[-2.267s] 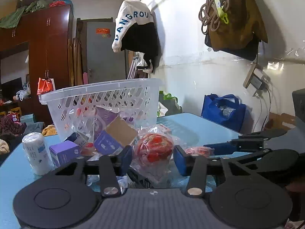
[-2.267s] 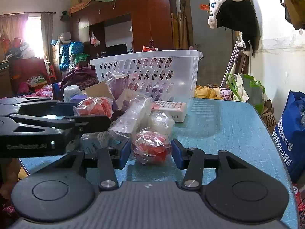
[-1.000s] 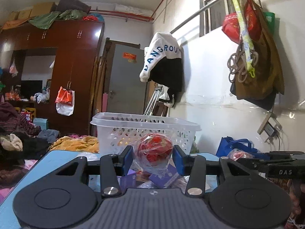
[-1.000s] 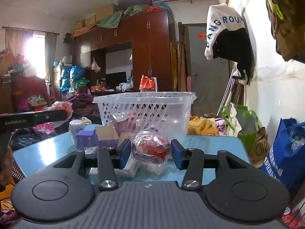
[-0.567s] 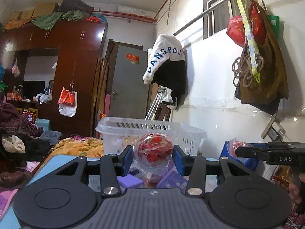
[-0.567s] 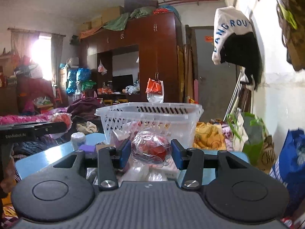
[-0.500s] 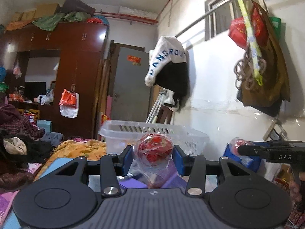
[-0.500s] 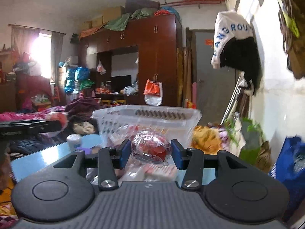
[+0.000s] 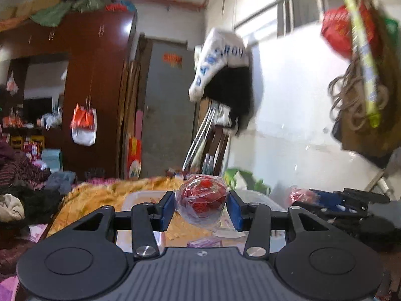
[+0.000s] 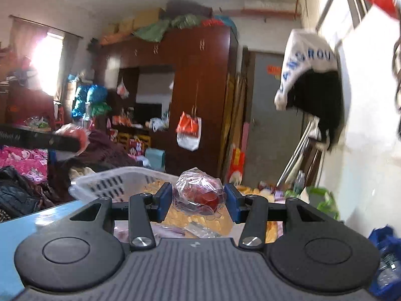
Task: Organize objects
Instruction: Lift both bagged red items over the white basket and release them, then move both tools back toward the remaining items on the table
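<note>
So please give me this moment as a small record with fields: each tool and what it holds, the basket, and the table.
left tool: shut on a red ball in clear wrap
right tool: shut on a second wrapped red ball
white basket: ahead of and below both tools, rim in view, slotted wall
basket contents: some packets show inside, too blurred to name
blue table: one corner visible at lower left in the right wrist view
picture quality: motion blur in both views

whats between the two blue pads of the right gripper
In the right wrist view, a red ball wrapped in clear plastic sits between the right gripper's blue pads, clamped on both sides, above the white basket.
</note>
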{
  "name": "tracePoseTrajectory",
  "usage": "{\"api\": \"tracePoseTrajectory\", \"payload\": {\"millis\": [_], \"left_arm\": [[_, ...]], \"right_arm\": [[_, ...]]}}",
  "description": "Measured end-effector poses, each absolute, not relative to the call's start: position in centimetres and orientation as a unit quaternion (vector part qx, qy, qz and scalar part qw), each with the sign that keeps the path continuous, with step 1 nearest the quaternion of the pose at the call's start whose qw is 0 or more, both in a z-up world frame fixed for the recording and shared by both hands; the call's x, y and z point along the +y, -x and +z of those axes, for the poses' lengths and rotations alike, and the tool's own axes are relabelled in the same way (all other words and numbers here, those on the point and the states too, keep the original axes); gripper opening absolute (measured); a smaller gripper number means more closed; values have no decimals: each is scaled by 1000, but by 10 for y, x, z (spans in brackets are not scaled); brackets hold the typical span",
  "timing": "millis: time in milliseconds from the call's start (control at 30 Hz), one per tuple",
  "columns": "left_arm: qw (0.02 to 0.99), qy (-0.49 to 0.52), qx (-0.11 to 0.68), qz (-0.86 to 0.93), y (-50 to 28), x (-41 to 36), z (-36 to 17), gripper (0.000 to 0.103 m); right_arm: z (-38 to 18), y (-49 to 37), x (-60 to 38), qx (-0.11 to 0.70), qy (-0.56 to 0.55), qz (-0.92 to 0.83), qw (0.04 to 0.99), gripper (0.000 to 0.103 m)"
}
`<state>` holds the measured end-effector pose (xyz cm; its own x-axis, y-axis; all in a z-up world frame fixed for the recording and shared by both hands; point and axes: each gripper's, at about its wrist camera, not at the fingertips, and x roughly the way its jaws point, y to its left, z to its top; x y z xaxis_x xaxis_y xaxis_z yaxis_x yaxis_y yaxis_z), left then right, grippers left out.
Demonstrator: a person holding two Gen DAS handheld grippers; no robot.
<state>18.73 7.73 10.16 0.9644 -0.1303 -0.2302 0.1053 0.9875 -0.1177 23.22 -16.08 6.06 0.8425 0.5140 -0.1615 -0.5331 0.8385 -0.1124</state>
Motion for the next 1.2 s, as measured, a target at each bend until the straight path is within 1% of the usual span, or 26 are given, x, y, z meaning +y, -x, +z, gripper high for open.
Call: {"api": "tracePoseTrajectory", "payload": {"millis": [67,167,200,233,267,300,333,367,400,467,500,533,567,633,700,800,900,1000,1200], "left_arm": [[987,55,141,-53,-210,75,100,49],[987,54,148,-34,-229,75,90,50],[987,53,147,-32,-232,75,87,52],[987,50,148,-26,-237,74,83,65],[986,46,157,-18,-242,73,80,76],[985,45,166,-12,-247,73,75,89],[984,44,171,-14,-249,72,73,90],[983,39,176,-21,-248,71,70,90],[983,35,178,-24,-245,71,69,90],[984,29,174,-29,-228,70,66,90],[984,34,168,-38,-213,72,64,94],[985,41,159,-52,-197,74,61,102],[985,51,148,-67,-176,77,56,103],[985,60,142,-84,-140,81,41,103],[981,66,144,-109,-103,84,18,103],[974,80,160,-142,-63,86,-16,103],[977,71,165,-118,-47,82,-32,103],[982,40,155,-100,-40,74,-34,103],[980,31,158,-118,-35,62,-39,103]], "right_arm": [[54,-243,-156,68,78,265,959,49],[47,-253,-157,77,55,270,958,49],[47,-252,-158,74,52,273,958,50],[47,-253,-159,71,52,275,957,54],[46,-251,-160,66,51,270,959,72],[47,-249,-162,57,48,264,962,82],[48,-243,-164,48,46,260,963,97],[49,-238,-167,44,43,258,964,103],[49,-232,-171,45,36,261,964,103],[51,-221,-181,72,6,270,960,103],[48,-213,-190,94,-16,275,957,103],[44,-205,-197,111,-34,283,952,103],[38,-196,-203,127,-44,292,947,103],[20,-174,-214,145,-44,309,939,103],[5,-157,-220,158,-21,314,936,103],[-10,-144,-227,183,-26,294,938,103],[-14,-145,-228,185,-27,300,936,103],[-15,-147,-219,192,-9,292,937,103],[-18,-136,-224,176,-16,294,939,103]]}}
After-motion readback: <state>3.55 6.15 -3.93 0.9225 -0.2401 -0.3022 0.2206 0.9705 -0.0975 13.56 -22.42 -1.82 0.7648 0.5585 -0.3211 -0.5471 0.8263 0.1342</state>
